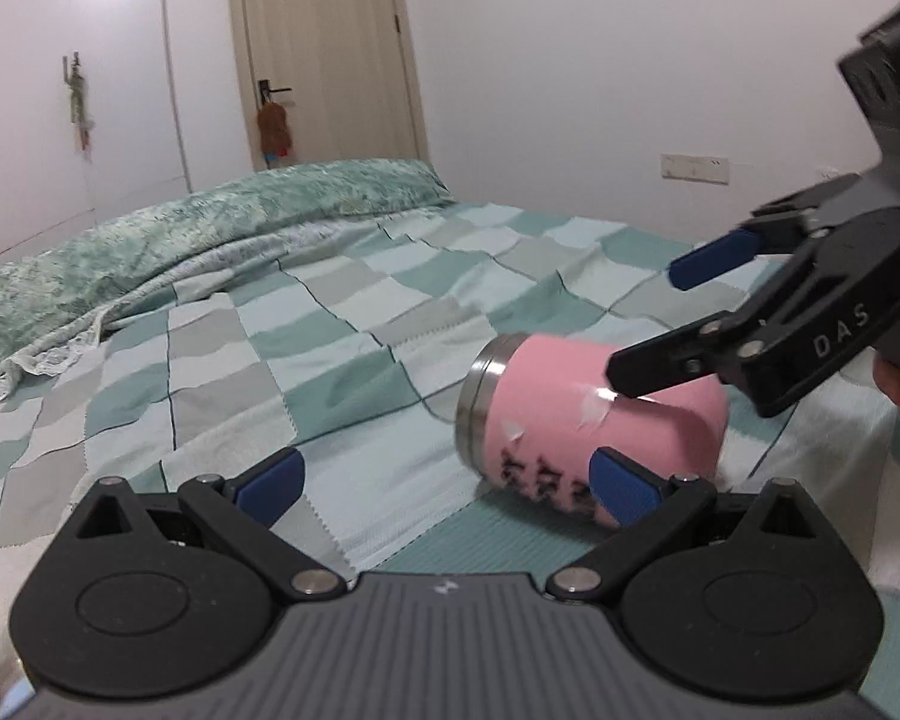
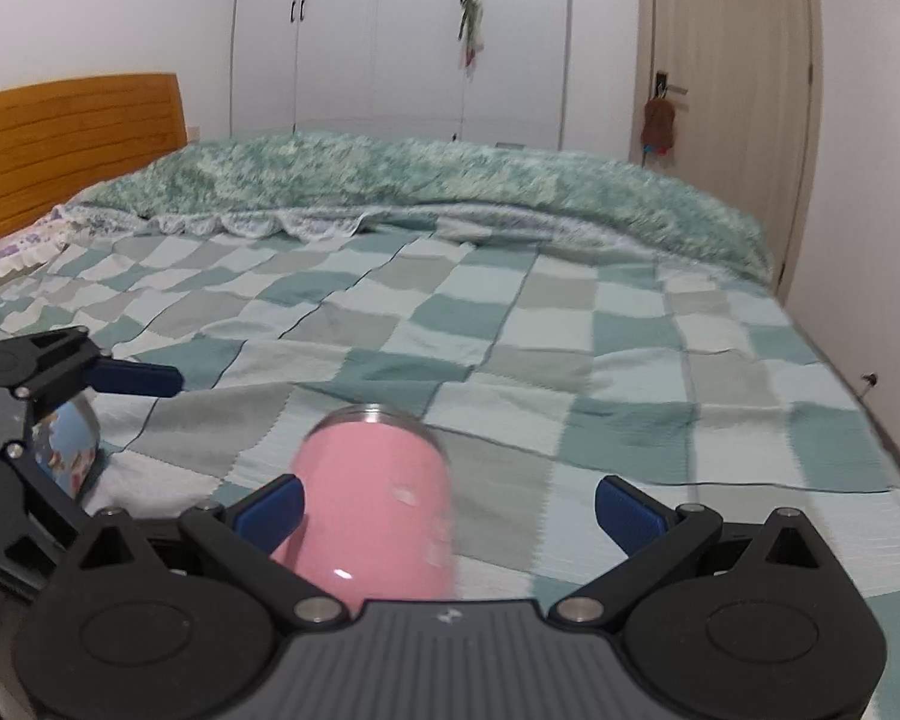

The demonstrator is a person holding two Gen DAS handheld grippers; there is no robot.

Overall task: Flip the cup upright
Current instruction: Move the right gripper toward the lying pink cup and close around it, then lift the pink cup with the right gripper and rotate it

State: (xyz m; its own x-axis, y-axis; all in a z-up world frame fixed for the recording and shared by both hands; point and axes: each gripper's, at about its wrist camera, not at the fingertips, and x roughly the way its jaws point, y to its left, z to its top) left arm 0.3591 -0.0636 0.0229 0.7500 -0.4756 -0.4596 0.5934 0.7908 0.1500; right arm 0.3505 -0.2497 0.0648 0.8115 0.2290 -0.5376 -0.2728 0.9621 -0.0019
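While the pink cup (image 1: pixel 594 420) lies on its side on the checked bedspread (image 1: pixel 330 324), both grippers are around it with their jaws wide apart. Its steel rim points to the left in the left wrist view and to the far side in the right wrist view. The right gripper (image 2: pixel 447 507) comes low and level from the closed end of the cup, so the cup body sits between its two blue fingers, close to the left finger (image 2: pixel 267 510); whether it touches is not clear. The left gripper (image 1: pixel 447 489) stays low on the near side of the cup. A second cup (image 2: pixel 69 450) with a blue pattern stands behind the left gripper.
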